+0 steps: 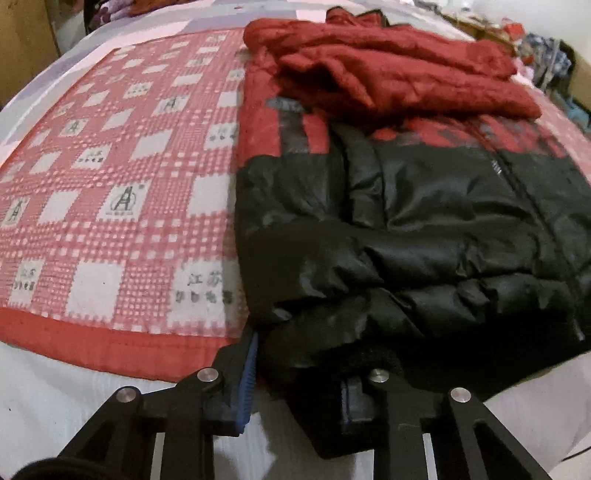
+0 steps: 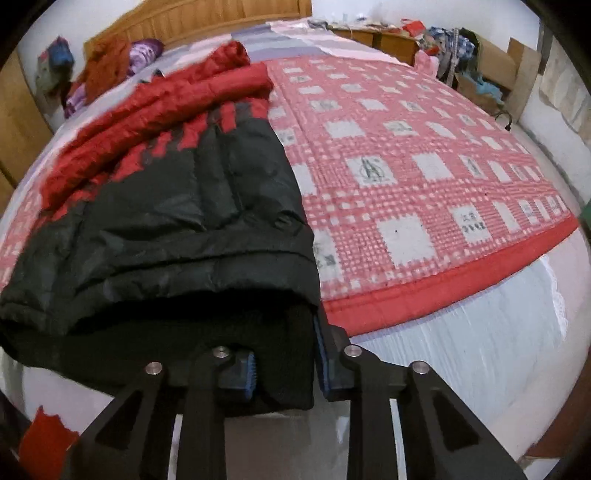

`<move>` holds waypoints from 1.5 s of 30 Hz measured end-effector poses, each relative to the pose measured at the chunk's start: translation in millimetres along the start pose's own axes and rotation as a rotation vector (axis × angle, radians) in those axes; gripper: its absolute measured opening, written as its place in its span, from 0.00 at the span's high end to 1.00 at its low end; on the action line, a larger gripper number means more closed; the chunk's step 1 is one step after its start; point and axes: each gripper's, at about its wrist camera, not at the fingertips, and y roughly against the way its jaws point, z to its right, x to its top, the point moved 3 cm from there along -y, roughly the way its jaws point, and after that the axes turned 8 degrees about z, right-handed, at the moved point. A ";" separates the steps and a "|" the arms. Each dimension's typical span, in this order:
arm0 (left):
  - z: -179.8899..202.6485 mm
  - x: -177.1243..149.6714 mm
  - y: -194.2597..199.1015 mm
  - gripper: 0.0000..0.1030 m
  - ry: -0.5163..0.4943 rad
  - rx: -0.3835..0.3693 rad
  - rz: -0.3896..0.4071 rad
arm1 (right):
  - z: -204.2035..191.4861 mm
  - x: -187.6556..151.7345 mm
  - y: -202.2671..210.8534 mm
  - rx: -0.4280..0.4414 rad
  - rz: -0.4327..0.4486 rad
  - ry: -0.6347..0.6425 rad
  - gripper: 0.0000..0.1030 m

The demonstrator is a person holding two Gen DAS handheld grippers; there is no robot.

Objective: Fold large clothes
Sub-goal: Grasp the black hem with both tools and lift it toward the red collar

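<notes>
A red and black puffer jacket [image 1: 424, 206] lies on a bed, black lower body near me, red sleeves folded across its far part. It also shows in the right wrist view [image 2: 159, 206]. My left gripper [image 1: 299, 365] is at the jacket's near left hem corner, with the black hem between its blue-padded fingers [image 1: 247, 376]. My right gripper [image 2: 286, 365] is at the near right hem corner, with the hem cuff between its fingers [image 2: 322, 363]. Both pairs of jaws stand apart with fabric filling the gap; a firm pinch cannot be confirmed.
A red and white checked blanket [image 1: 110, 184] covers the bed over a white sheet [image 2: 461, 332]. A wooden headboard [image 2: 207, 18] and loose clothes [image 2: 110, 62] lie at the far end. Cluttered boxes [image 2: 480, 59] stand at the far right.
</notes>
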 end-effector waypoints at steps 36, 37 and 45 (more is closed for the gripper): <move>-17.6 99.0 109.6 0.80 0.044 -0.133 0.019 | -37.8 127.3 148.6 0.277 0.153 0.183 0.84; -19.7 118.4 101.0 0.80 0.051 -0.128 0.042 | -44.3 148.9 139.3 0.291 0.178 0.188 0.84; -56.4 257.7 -47.3 0.80 0.188 -0.057 0.034 | -83.3 299.8 -17.6 0.289 0.167 0.133 0.83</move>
